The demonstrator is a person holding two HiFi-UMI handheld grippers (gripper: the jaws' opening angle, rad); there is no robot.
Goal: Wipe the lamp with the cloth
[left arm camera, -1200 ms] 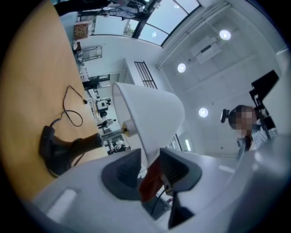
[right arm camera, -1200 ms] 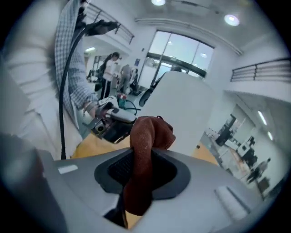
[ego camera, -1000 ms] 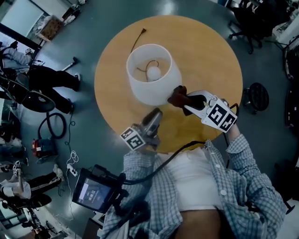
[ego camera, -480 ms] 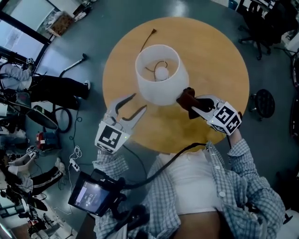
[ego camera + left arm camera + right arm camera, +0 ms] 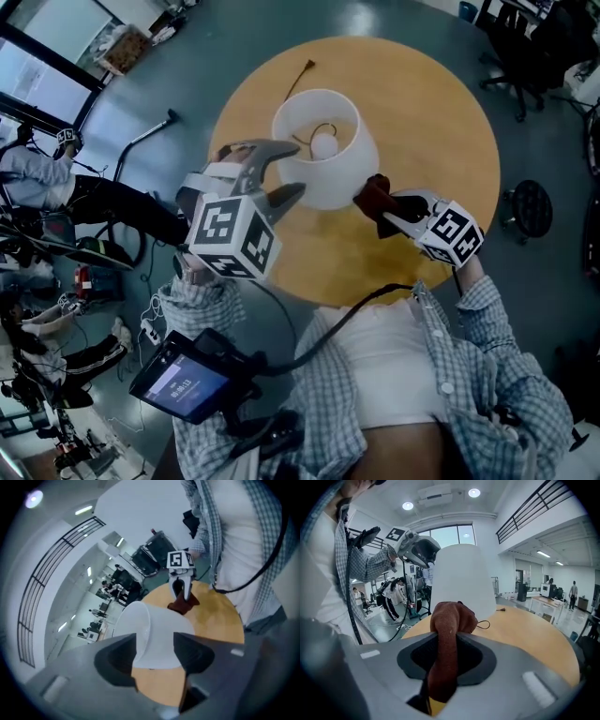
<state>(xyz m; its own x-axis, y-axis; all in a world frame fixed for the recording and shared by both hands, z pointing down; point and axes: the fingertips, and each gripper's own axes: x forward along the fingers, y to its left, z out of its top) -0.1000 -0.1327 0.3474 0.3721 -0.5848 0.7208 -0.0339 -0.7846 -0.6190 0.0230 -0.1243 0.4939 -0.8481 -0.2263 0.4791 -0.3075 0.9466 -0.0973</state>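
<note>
Brown cloth [image 5: 449, 620] is clamped tight in the fingers of my right gripper [image 5: 382, 204], right at the side of the white lamp [image 5: 328, 183]. It stands on the round wooden worktop [image 5: 431, 103]. My left gripper [image 5: 287, 169] is up beside the lamp. Its fingers have just been opening wide and hold nothing.

1. The white fabric-shaded lamp [image 5: 326, 183] stands upright on the round wooden table [image 5: 427, 112].
2. The right gripper [image 5: 392, 212] clamps the dark red-brown cloth [image 5: 374, 198] against the shade's near-right side.
3. The left gripper [image 5: 292, 169] hangs at the shade's left; its jaws have just been opening and hold nothing.
</note>
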